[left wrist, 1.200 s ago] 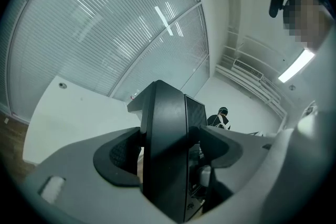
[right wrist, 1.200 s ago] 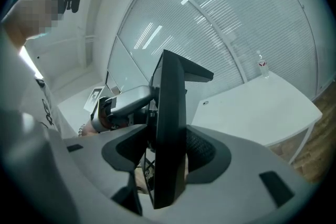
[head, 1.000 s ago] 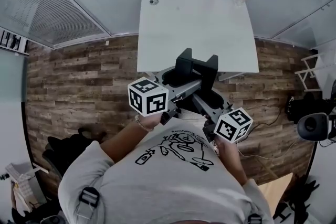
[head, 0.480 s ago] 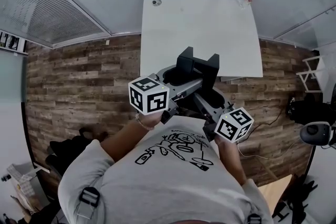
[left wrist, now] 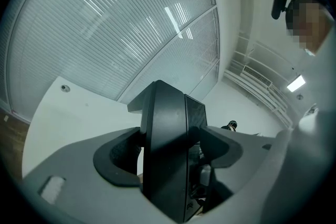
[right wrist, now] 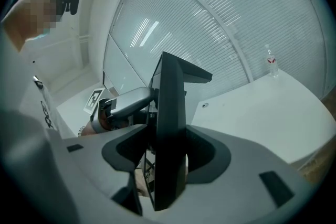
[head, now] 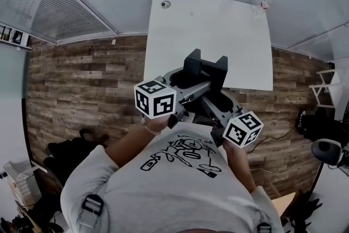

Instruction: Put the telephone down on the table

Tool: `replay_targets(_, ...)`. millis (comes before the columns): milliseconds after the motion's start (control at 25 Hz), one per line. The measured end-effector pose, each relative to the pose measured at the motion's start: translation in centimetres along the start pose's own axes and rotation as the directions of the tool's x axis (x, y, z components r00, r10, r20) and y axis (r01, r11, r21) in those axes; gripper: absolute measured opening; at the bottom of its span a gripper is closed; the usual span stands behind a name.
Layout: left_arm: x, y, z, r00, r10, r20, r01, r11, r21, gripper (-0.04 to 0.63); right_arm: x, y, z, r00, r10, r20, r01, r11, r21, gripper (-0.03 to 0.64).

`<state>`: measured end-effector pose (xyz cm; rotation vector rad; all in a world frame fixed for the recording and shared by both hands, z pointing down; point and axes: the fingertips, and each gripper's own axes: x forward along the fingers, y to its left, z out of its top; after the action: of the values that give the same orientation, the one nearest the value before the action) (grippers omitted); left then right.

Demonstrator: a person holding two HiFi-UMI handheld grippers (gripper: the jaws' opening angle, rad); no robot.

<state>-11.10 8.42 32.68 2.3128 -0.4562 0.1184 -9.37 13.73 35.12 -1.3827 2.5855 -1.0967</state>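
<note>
The left gripper (head: 184, 86) and right gripper (head: 214, 100) each clamp one end of the black blocky plastic telephone (head: 204, 70), carried in the air with its long axis 9-to-3. The white rectangular table (head: 207, 24) lies at 12 o'clock, near edge just ahead.

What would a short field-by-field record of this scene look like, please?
held object: black telephone, standing on edge between the jaws
left gripper: shut on the telephone
right gripper: shut on the telephone
telephone's place: held up at the near edge of the white table, not yet set down
on the table: a small bottle at the far right corner
floor: wooden planks
</note>
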Motion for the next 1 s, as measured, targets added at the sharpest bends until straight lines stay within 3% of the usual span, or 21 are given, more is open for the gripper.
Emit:
replay_targets(720,14.3,1.9,6.3,0.996,0.080,0.051,-0.078,0.996,-0.036,0.350,-0.5,-12.9,9.8,0.995,0.082,-0.060,-0.083,0.997,-0.010,0.204)
replay_targets(1000,15.7,2.2,7.0,0.991,0.114,0.076,-0.111,0.993,-0.049,0.350,-0.4,-14.3,11.0,0.989,0.114,-0.091,-0.116,0.993,-0.016,0.206)
